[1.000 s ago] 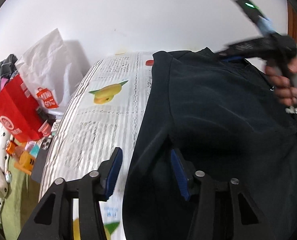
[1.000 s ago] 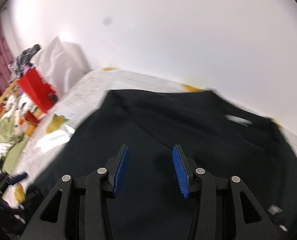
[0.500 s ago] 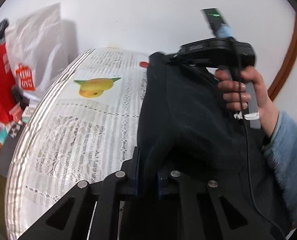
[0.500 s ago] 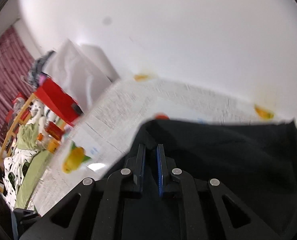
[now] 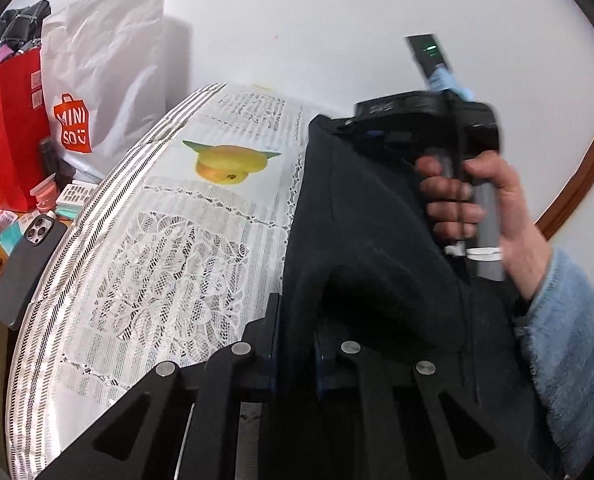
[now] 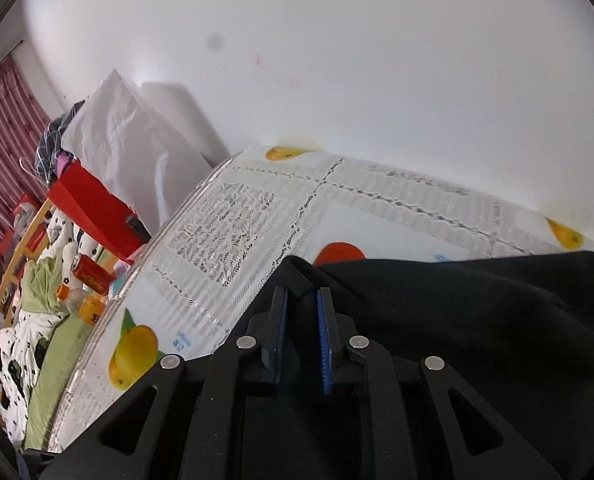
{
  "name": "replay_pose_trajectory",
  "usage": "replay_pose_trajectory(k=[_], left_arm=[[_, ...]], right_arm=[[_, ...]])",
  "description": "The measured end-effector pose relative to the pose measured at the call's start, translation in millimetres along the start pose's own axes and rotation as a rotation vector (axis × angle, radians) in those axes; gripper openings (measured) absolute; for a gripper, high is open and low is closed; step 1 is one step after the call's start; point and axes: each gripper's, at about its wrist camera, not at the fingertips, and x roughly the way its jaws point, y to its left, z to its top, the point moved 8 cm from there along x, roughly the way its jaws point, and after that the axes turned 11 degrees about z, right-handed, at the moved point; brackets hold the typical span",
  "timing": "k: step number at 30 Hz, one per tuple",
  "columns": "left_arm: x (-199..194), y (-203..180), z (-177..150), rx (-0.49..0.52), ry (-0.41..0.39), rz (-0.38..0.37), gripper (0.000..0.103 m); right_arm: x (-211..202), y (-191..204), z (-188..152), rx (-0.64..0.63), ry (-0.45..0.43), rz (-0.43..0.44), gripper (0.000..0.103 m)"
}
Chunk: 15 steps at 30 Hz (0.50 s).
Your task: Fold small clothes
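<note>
Both grippers, left and right, pinch black knit garment edge; right jaws are opening, so that corner could slip.

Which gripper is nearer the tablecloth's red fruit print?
Right gripper: its opening fingers, garment between them, sit just below the print. Left gripper holds the garment farther back.

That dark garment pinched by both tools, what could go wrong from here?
1. The right tool is opening with only a thin edge of the dark garment between its pads, so that corner might slip out.
2. The left tool grips a bunched fold; the crease may come out uneven.
3. Dragging cloth could perhaps ruck the lace tablecloth towards the phone beside the table edge.
</note>
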Motion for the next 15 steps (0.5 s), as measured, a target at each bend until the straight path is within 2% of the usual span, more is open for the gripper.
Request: replay_pose_trajectory(k=[2,4,6,8,12,15], left_arm=[[0,0,0,0.002,0.001,0.011,0.016],[-1,1,0,0.004,0.003,0.019,0.019],[-3,1,1,0.003,-0.003,0.027,0.028],[-8,-1,1,0.007,-0.018,0.025,0.044],[-16,-9,2,0.031,-0.043,0.005,0.047],[-20,-17,1,0.048,-0.056,-0.016,0.05]], right_arm=[[-20,2,-6,0.0,-0.006,-0.006,0.028],[-54,5,-20,-0.043,-0.022,-0.058,0.035],[-97,2,-43,-0.087,-0.048,-0.135,0.038],[-138,-11,-67,-0.092,-0.081,-0.227,0.039],[-247,-81,-138,0.061,-0.157,-0.483,0.04],[-298,-131,-188,0.177,-0.128,-0.615,0.04]])
